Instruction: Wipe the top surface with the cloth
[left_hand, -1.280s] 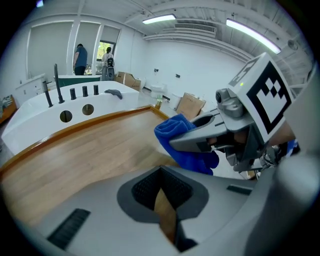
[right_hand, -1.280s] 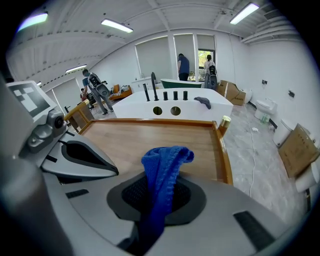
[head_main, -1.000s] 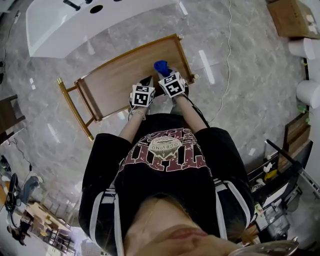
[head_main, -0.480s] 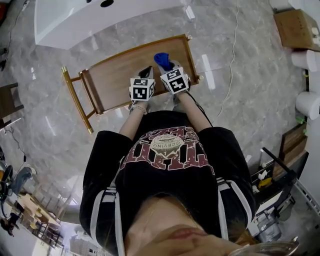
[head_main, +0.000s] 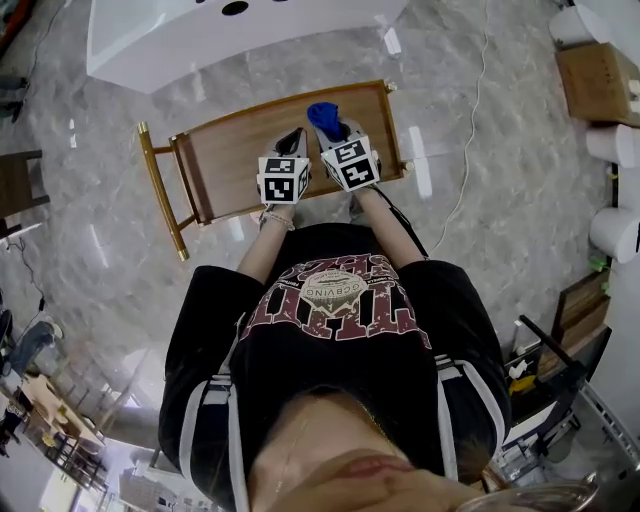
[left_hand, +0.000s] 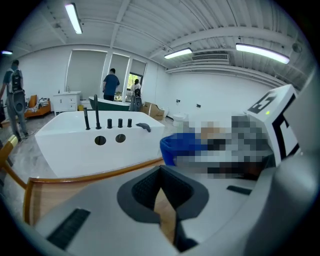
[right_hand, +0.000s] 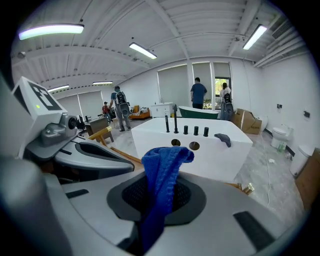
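The right gripper (right_hand: 162, 192) is clamped on the blue cloth (right_hand: 161, 167), whose bunched end sticks out past the jaws; the head view places it over the right part of the wooden top (head_main: 235, 150), though contact cannot be judged; the left gripper (left_hand: 160, 175), jaws pressed together on nothing, hovers just beside it; a white bathtub (right_hand: 210, 150) stands beyond.

knitted blue cloth (right_hand: 162, 172), smooth wooden top (head_main: 235, 155), glossy stone floor (head_main: 490, 230)
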